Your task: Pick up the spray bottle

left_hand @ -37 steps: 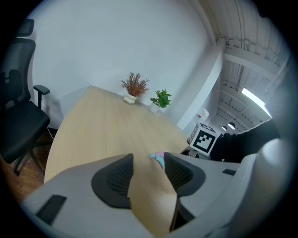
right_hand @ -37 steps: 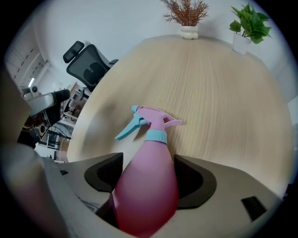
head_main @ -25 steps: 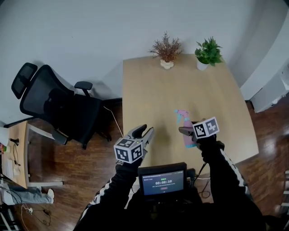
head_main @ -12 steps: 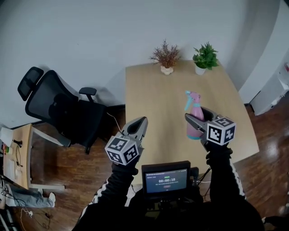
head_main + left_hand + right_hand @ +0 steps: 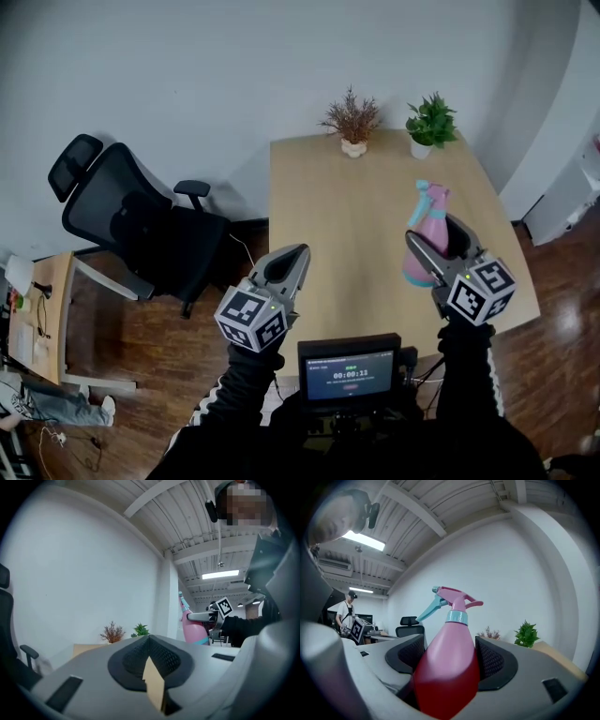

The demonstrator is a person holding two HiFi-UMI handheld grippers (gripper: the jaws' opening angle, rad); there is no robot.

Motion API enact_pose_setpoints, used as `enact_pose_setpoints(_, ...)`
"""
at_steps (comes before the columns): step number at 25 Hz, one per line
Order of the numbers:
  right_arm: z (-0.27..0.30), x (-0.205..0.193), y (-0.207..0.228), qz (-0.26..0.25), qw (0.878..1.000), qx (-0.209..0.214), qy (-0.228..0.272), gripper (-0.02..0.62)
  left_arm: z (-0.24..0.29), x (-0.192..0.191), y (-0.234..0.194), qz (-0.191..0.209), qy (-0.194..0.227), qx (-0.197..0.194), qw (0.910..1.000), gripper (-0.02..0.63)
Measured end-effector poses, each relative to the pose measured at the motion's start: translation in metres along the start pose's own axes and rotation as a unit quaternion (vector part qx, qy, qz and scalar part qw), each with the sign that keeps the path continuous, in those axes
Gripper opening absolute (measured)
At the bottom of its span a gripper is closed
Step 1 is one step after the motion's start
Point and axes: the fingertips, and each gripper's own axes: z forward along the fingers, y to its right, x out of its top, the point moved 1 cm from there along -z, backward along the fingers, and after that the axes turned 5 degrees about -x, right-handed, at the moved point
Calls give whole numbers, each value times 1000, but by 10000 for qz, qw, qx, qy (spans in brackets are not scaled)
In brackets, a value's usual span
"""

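The pink spray bottle [image 5: 428,236] with a teal trigger and collar hangs above the right side of the wooden table [image 5: 347,216], upright, clamped in my right gripper [image 5: 439,236]. From the right gripper view the bottle [image 5: 449,653] fills the gap, both jaws pressing its body. My left gripper [image 5: 292,262] is shut and empty, held level over the table's near left corner. In the left gripper view its jaws [image 5: 150,644] meet, and the bottle [image 5: 193,629] shows far off in the other gripper.
A dried plant in a pot [image 5: 352,122] and a green potted plant [image 5: 430,123] stand at the table's far edge. A black office chair [image 5: 127,225] sits left of the table. A small screen [image 5: 349,377] is mounted at my chest. Another desk [image 5: 36,319] is at far left.
My right gripper has lifted the bottle off the table and carried it up and to the right. The left gripper has shut and risen a little.
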Motion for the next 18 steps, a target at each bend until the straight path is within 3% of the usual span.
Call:
enact_pose_setpoints(7, -12, 13, -11, -341, 9993, -13, 152, 337, -13, 17, 5, 42, 178, 49, 9998, 0)
enact_pose_setpoints(18, -16, 28, -21, -336, 9989, -108, 298, 337, -21, 40, 13, 305, 381, 28, 9988, 0)
